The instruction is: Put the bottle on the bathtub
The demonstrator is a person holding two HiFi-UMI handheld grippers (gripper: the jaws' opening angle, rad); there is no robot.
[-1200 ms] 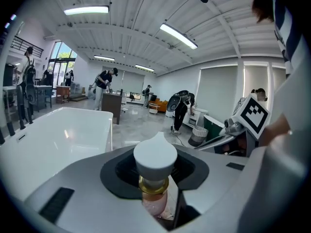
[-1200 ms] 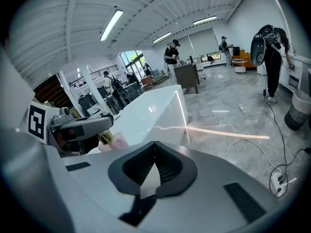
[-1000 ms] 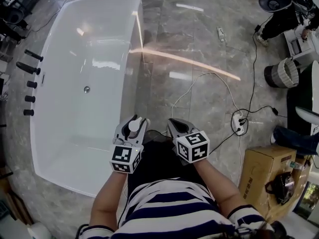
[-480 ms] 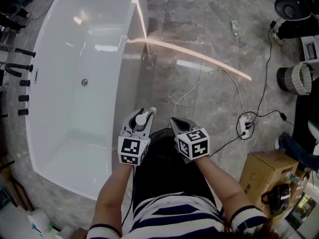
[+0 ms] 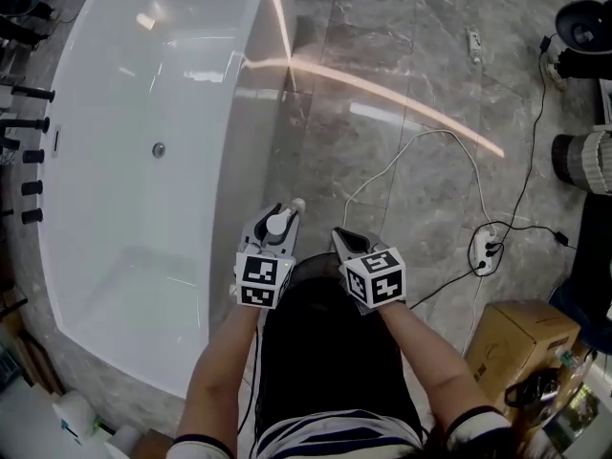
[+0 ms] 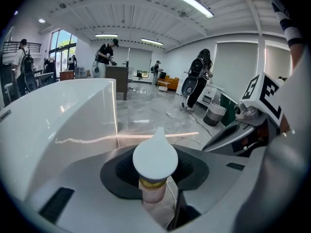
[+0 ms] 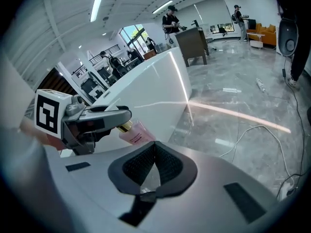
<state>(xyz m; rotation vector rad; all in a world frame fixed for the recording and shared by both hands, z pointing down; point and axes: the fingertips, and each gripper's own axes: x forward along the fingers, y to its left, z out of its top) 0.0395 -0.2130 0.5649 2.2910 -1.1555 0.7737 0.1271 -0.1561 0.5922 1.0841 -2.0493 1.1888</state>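
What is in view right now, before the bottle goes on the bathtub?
bathtub: one, white, left of the head view
tap handles: several, black, past the bathtub's left rim
bottle: one, pinkish with a white cap, in the left gripper, over the floor beside the bathtub
cable: one, white, floor at right
power strip: one, white, floor at right
cardboard box: one, brown, bottom right
bin: one, pale and ribbed, right edge
left gripper: grey, shut on the bottle
right gripper: grey, jaws together, empty
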